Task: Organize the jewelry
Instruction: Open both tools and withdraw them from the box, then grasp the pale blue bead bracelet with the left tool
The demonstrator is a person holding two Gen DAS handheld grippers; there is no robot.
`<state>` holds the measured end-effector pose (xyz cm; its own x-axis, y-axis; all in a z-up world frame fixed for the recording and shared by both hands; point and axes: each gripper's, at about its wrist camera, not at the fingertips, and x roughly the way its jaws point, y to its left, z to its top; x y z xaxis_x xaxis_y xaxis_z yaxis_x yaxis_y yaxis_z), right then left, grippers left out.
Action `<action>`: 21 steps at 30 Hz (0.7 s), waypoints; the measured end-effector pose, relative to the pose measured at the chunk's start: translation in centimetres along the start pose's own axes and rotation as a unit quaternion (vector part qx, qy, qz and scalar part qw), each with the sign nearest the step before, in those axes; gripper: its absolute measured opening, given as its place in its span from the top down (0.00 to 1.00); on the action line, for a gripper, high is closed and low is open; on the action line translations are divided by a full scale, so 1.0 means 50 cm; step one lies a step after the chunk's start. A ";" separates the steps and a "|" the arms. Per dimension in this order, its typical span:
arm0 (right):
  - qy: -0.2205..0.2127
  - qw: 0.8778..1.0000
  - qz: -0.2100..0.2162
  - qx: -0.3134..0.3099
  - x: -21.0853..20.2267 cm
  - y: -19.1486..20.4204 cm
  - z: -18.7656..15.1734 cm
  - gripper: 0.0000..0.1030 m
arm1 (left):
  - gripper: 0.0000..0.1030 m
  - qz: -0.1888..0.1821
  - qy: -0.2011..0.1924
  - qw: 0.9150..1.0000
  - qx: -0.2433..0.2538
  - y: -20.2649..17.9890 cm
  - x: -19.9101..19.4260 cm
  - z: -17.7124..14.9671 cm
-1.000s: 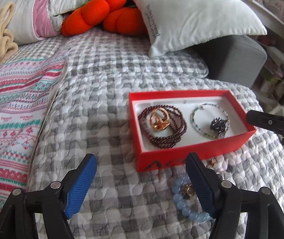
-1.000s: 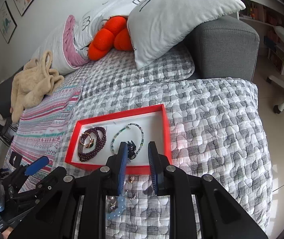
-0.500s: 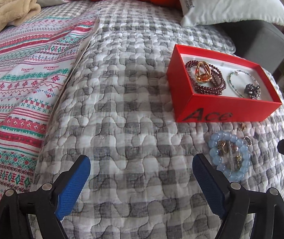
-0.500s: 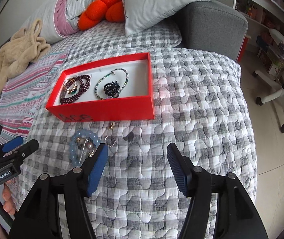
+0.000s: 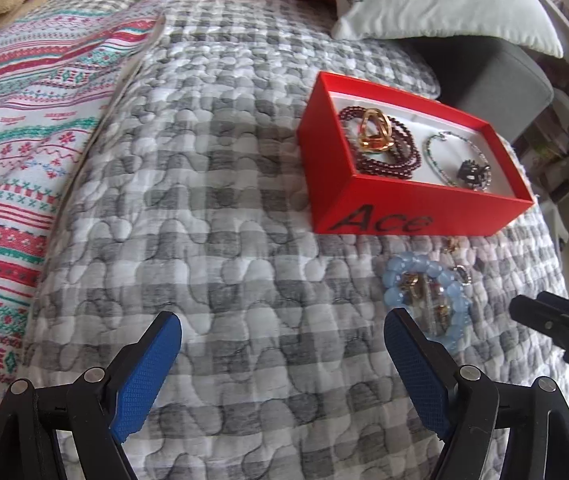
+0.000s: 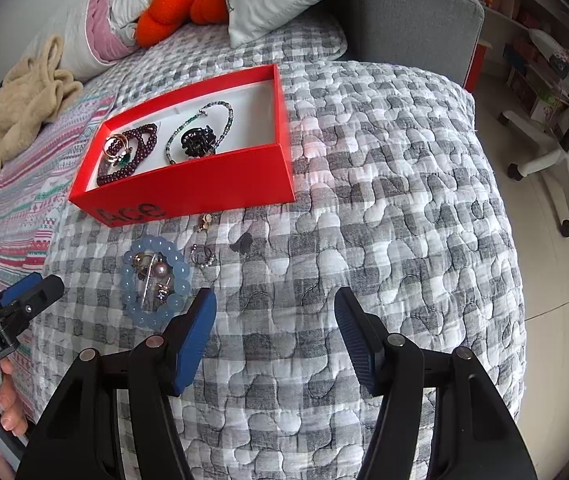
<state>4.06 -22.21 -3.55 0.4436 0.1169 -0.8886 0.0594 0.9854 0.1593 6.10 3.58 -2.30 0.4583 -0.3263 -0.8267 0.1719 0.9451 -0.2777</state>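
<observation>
Right now I see one red box (image 6: pixel 188 194) on the gray checked quilt (image 6: pixel 384 200), near the quilt's front edge. I count four things inside it: one dark red bead string (image 5: pixel 398 156), one gold ring (image 5: pixel 374 134) lying on that string, one thin bead bracelet (image 6: pixel 200 128), and one black hair clip (image 6: pixel 196 142) lying inside the bracelet's loop.

Outside the box, just in front of its front wall, I count one blue bead bracelet (image 6: pixel 156 282) lying flat on the quilt. A few small pieces sit inside its ring; I cannot count them. Two more small pieces lie beside it on the quilt: one gold bit (image 6: pixel 205 221) close to the box wall, and one little silver ring (image 6: pixel 203 258) next to the bracelet.

My left gripper (image 5: pixel 282 354) hangs low over the quilt, its two blue pads wide apart and holding nothing. The blue bracelet is just past its right pad. My right gripper (image 6: pixel 274 322) also hangs over the quilt with its pads wide apart and holding nothing. The blue bracelet is just off its left pad.
</observation>
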 end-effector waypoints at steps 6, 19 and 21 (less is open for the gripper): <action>0.000 1.000 0.004 0.007 0.003 0.000 0.001 0.38 | 0.56 -0.080 0.037 0.996 -0.019 -0.030 0.042 0.006; 0.005 1.000 0.006 0.014 0.000 -0.024 -0.001 0.37 | 0.64 -0.054 0.051 0.997 0.007 -0.108 0.089 0.002; 0.004 1.000 0.005 0.015 -0.001 -0.027 -0.001 0.37 | 0.65 -0.039 0.046 0.998 0.023 -0.122 0.093 -0.002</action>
<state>3.91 -23.52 -3.76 0.4370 0.1271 -0.8904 0.0819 0.9802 0.1801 7.13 -3.68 -4.51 0.3597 -0.3937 -0.8459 0.2442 0.9147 -0.3219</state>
